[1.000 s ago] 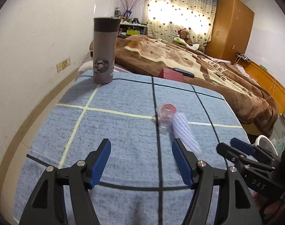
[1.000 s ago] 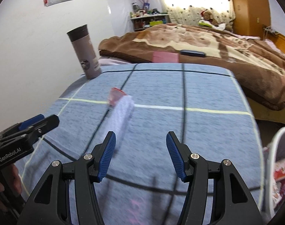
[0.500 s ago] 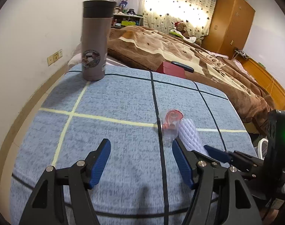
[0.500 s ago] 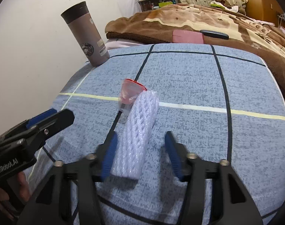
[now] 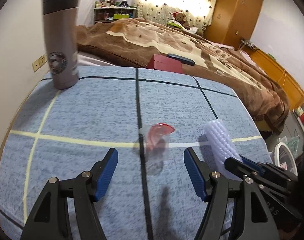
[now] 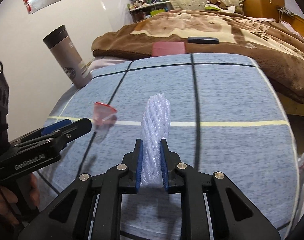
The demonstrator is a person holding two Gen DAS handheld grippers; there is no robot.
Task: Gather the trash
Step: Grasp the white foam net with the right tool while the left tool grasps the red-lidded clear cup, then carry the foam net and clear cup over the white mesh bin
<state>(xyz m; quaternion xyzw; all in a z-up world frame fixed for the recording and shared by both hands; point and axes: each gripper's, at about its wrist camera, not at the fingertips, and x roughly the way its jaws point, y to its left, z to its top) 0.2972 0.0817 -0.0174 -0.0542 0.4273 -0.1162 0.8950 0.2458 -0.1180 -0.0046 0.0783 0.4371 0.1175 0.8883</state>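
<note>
My right gripper [image 6: 151, 147] is shut on a white foam net sleeve [image 6: 157, 120] and holds it lifted off the blue cloth; the sleeve also shows in the left wrist view [image 5: 220, 140], pinched by the right gripper [image 5: 234, 160]. A small clear plastic cup with a red rim [image 5: 158, 138] lies on the blue checked cloth [image 5: 92, 110], just ahead of my open, empty left gripper [image 5: 150, 160]. The cup also shows in the right wrist view [image 6: 103, 116], beside the left gripper [image 6: 78, 125].
A tall grey thermos [image 5: 61, 40] stands at the far left corner of the cloth. A bed with a brown blanket [image 5: 172, 40], a red box [image 5: 165, 64] and a dark remote lies beyond. A white bin rim [image 5: 285, 156] sits low at the right.
My right gripper has closed on the foam sleeve and lifted it away from the cup. My left gripper has moved forward so the cup lies between its fingers' line.
</note>
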